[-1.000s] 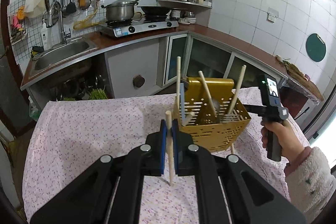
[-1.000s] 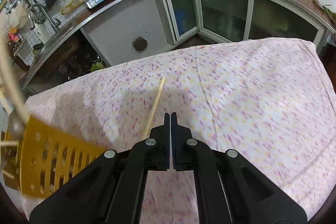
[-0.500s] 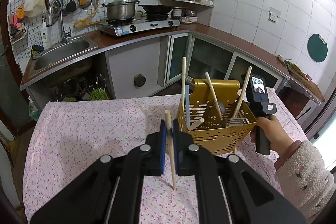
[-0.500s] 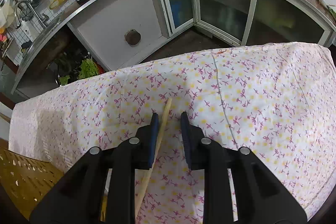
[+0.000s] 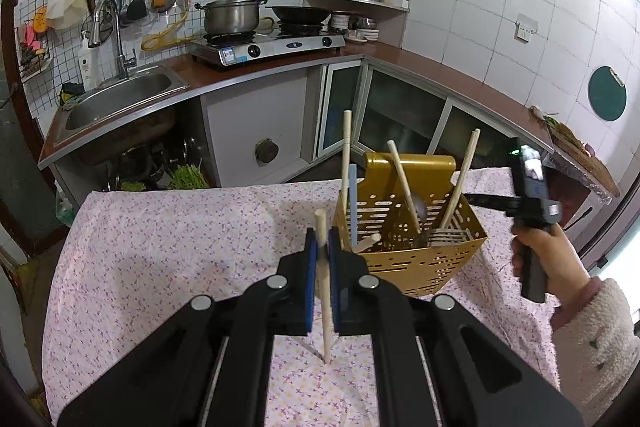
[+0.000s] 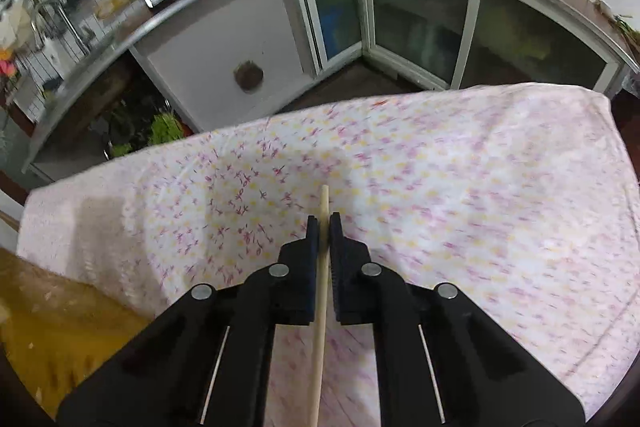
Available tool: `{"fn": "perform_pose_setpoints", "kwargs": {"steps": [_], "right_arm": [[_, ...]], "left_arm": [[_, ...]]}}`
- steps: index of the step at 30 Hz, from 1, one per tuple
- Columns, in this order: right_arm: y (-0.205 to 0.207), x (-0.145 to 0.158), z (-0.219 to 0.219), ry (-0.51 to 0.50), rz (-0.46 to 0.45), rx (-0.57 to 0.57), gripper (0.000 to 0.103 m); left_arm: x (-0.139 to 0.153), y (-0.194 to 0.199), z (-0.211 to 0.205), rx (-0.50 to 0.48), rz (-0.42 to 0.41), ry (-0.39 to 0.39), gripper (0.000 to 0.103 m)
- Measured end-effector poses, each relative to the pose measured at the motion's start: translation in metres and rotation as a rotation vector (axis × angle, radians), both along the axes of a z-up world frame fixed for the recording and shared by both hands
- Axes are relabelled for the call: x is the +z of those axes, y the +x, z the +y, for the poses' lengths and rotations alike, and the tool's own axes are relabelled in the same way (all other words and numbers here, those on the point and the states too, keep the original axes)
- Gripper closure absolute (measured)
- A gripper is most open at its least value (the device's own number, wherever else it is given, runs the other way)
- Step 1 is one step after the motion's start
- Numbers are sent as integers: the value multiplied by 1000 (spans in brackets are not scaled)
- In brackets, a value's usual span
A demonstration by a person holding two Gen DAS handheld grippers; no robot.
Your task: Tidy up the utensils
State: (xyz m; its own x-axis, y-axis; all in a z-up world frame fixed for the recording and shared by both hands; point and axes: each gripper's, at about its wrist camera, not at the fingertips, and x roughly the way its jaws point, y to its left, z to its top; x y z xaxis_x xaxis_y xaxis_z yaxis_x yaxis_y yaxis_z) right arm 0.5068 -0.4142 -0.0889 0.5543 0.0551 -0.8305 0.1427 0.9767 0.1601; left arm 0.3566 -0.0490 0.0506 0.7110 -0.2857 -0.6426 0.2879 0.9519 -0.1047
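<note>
A chopstick (image 5: 323, 291) is clamped upright in the left gripper (image 5: 323, 251), just left of the yellow basket (image 5: 416, 247). A second chopstick (image 6: 322, 267) is clamped by the right gripper (image 6: 323, 227), whose jaws have just closed. Bare tablecloth (image 6: 460, 187) extends to the far table edge.

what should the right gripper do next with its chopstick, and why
Probably lift the chopstick and carry it left to the yellow basket. The right gripper has just closed on it over the cloth, and the basket already holds other chopsticks.
</note>
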Motion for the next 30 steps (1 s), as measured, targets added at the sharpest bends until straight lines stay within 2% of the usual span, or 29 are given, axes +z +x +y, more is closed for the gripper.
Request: {"fn": "perform_pose_setpoints", "kwargs": {"steps": [7, 12, 17, 25, 30], "right_arm": [[-52, 72, -6, -12, -183, 18, 96], [-85, 129, 7, -54, -344, 53, 96], [-112, 171, 27, -33, -503, 86, 96], [-106, 198, 70, -47, -649, 135, 96], [-99, 203, 86, -24, -727, 135, 96]], "left_arm": [[25, -13, -9, -21, -52, -11, 97], [49, -16, -16, -31, -86, -29, 97], [75, -15, -27, -49, -128, -45, 97], [127, -19, -42, -64, -225, -55, 97], [136, -9, -51, -62, -257, -35, 97]]}}
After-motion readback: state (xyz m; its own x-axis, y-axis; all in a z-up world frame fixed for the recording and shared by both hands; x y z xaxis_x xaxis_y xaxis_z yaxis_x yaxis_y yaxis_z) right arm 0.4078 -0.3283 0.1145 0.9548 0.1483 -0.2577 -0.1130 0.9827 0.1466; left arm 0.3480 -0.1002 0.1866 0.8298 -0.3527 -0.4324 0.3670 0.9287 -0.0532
